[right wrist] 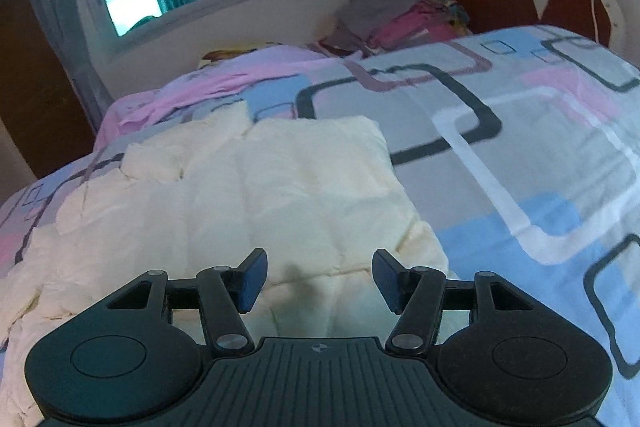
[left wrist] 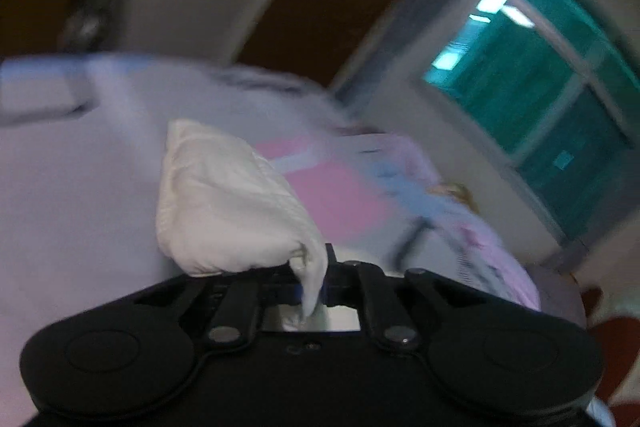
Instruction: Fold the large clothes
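Clearly a fold is under way: the left gripper (left wrist: 312, 287) pinches a corner of the cream garment (right wrist: 240, 211), which lies low and left in frame on the patterned bedspread (right wrist: 520, 155). The right gripper (right wrist: 320, 281) hovers spread over the cloth, holding nothing; next it likely needs to close on an edge.

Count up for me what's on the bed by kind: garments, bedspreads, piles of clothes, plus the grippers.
Cream garment: 1
Patterned bedspread: 1
Pile of folded clothes: 1
Grippers: 2, left gripper shut on the garment, right gripper open
Total: 5
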`<action>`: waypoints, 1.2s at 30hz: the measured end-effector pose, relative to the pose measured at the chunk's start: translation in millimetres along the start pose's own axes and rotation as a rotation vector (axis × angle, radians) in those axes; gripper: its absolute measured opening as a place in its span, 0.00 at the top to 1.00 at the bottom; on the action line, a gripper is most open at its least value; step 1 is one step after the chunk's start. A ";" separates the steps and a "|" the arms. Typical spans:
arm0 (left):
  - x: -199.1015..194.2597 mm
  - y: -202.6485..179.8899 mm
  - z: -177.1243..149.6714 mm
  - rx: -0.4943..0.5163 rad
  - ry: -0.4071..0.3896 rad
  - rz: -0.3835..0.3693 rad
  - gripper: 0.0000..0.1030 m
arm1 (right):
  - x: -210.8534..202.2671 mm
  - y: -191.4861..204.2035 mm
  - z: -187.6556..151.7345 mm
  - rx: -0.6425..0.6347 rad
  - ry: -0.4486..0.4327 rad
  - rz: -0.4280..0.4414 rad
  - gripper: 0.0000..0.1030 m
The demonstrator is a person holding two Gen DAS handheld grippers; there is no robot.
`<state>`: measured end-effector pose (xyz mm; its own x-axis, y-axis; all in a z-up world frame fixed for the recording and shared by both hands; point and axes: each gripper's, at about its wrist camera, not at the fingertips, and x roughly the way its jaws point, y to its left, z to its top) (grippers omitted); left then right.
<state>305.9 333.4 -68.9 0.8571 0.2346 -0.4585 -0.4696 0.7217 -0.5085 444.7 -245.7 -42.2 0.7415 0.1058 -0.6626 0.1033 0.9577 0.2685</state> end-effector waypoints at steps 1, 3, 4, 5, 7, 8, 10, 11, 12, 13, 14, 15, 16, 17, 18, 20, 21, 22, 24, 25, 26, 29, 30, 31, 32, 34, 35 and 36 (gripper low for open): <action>-1.1 -19.9 -4.1 0.043 0.002 -0.032 0.92 | 0.2 -0.5 2.4 0.006 -0.007 0.002 0.43; -2.1 -66.0 -17.2 0.129 0.023 -0.123 0.92 | 1.2 -3.0 6.9 0.022 -0.015 0.009 0.43; -0.2 -94.2 -27.6 0.175 0.039 -0.173 0.92 | 1.4 -4.8 9.4 0.029 -0.020 0.012 0.43; 1.5 -115.7 -36.1 0.213 0.056 -0.208 0.92 | 1.1 -7.0 11.7 0.036 -0.026 0.014 0.43; 3.9 -160.2 -60.1 0.287 0.095 -0.271 0.92 | 0.0 -11.6 16.1 0.050 -0.034 0.020 0.43; 7.6 -185.3 -73.7 0.327 0.117 -0.303 0.93 | -0.7 -14.9 18.1 0.056 -0.038 0.022 0.43; 14.3 -230.0 -99.5 0.409 0.151 -0.350 0.92 | -2.5 -23.2 21.4 0.067 -0.045 0.024 0.43; 15.4 -248.1 -112.2 0.439 0.171 -0.370 0.92 | -3.3 -28.9 22.9 0.076 -0.048 0.025 0.43; 17.6 -269.4 -125.3 0.480 0.193 -0.391 0.92 | -3.9 -34.0 24.5 0.082 -0.050 0.024 0.43; 19.4 -286.4 -136.7 0.521 0.207 -0.402 0.92 | -4.7 -40.7 25.9 0.091 -0.052 0.021 0.43; 24.2 -303.3 -145.8 0.554 0.223 -0.411 0.92 | -5.4 -47.8 27.2 0.102 -0.054 0.019 0.43; 26.2 -316.3 -154.8 0.575 0.239 -0.425 0.92 | -6.3 -53.6 28.1 0.111 -0.055 0.016 0.43; 25.7 -327.6 -169.3 0.598 0.259 -0.444 0.92 | -7.1 -59.9 28.9 0.120 -0.056 0.011 0.43; 25.7 -339.7 -181.2 0.621 0.278 -0.461 0.92 | -7.7 -66.7 29.7 0.130 -0.056 0.007 0.43; 34.5 -349.7 -186.4 0.641 0.294 -0.475 0.92 | -8.3 -73.7 30.2 0.140 -0.054 0.004 0.43; 35.4 -365.0 -209.1 0.689 0.333 -0.501 0.92 | -9.4 -87.1 30.5 0.161 -0.052 -0.003 0.43; 35.3 -365.1 -215.9 0.705 0.350 -0.512 0.92 | -10.4 -93.0 30.6 0.169 -0.051 -0.007 0.43; 33.3 -366.6 -227.6 0.722 0.367 -0.521 0.92 | -10.9 -98.3 30.8 0.177 -0.050 -0.011 0.43; 35.0 -374.0 -249.1 0.747 0.412 -0.538 0.92 | -12.6 -107.7 30.9 0.192 -0.047 -0.014 0.43; 38.3 -376.9 -257.3 0.762 0.433 -0.544 0.92 | -13.3 -111.5 31.1 0.197 -0.047 -0.013 0.43; 40.3 -377.5 -267.6 0.779 0.448 -0.543 0.92 | -13.8 -114.5 31.0 0.201 -0.045 -0.012 0.42; 42.7 -375.7 -288.6 0.799 0.490 -0.569 0.53 | -12.8 -118.7 31.8 0.209 -0.040 -0.004 0.42; 41.8 -374.2 -293.3 0.805 0.499 -0.583 0.38 | -11.6 -118.4 33.0 0.211 -0.034 0.002 0.42; 36.4 -375.0 -295.6 0.810 0.495 -0.594 0.33 | -10.6 -117.8 33.8 0.213 -0.029 0.007 0.42; 30.8 -373.7 -295.8 0.812 0.490 -0.603 0.28 | -9.9 -115.7 34.8 0.213 -0.027 0.018 0.42; 21.0 -370.2 -289.4 0.803 0.478 -0.603 0.27 | -7.6 -109.4 37.2 0.210 -0.028 0.050 0.41; 17.7 -366.5 -283.5 0.794 0.474 -0.597 0.27 | -6.0 -104.7 37.9 0.209 -0.029 0.065 0.28; 14.3 -362.7 -275.3 0.781 0.469 -0.593 0.27 | -4.1 -99.9 38.2 0.207 -0.033 0.080 0.23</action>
<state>430.2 -104.3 -91.7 0.6589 -0.4406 -0.6097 0.3990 0.8918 -0.2133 456.7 -352.1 -39.6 0.7738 0.1671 -0.6110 0.1747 0.8709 0.4594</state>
